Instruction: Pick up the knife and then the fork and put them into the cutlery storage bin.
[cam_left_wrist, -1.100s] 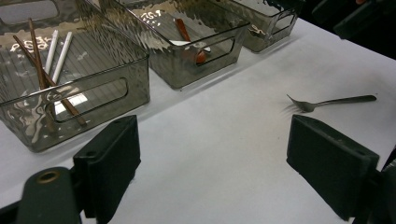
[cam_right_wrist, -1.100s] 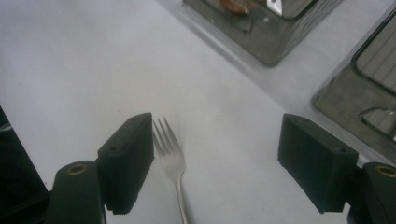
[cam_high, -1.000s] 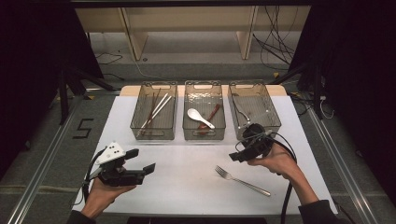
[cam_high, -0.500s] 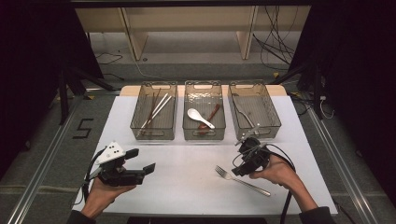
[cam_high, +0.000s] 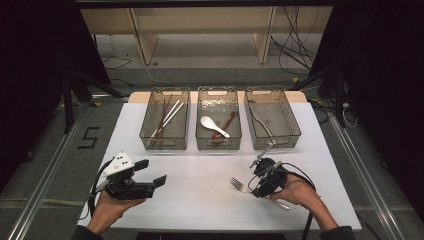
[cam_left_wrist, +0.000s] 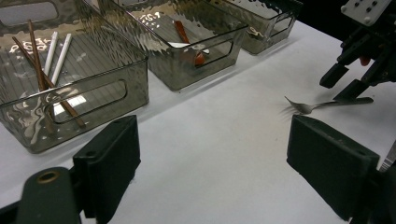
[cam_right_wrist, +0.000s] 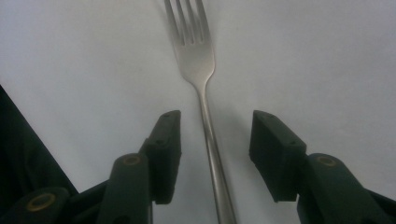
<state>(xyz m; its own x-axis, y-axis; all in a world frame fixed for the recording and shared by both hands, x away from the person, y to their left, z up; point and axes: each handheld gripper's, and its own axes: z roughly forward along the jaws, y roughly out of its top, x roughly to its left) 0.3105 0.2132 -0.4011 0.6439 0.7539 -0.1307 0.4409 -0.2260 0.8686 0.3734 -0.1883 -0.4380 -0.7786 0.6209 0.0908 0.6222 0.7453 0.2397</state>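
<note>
White sheet-covered table (cam_high: 200, 200) carries everything, and places below are given from the middle smoky clear plastic bin (cam_high: 218, 120), which stands in a row of three along the table's far edge. Beside that middle bin on the left gripper's side stands a like bin (cam_high: 165, 120) holding brown and white chopsticks (cam_high: 167, 116); on the other side stands a third bin (cam_high: 272, 118) with a metal utensil in it. The middle bin itself holds a white ceramic spoon (cam_high: 214, 125) and a reddish-brown one (cam_high: 226, 122).

Nearer the person than that bin and off to the left, the black left gripper (cam_high: 152, 181) hangs above the table with its jaws spread wide and nothing between them. Nearer the person and to the right, the black right gripper (cam_right_wrist: 214, 140) sits low over the table; its jaws have just been closing, and stand half-narrowed either side of the silver metal fork (cam_right_wrist: 201, 88), whose handle runs between the pads without touching them. That fork lies flat on the sheet, tines pointing away from the right hand.
</note>
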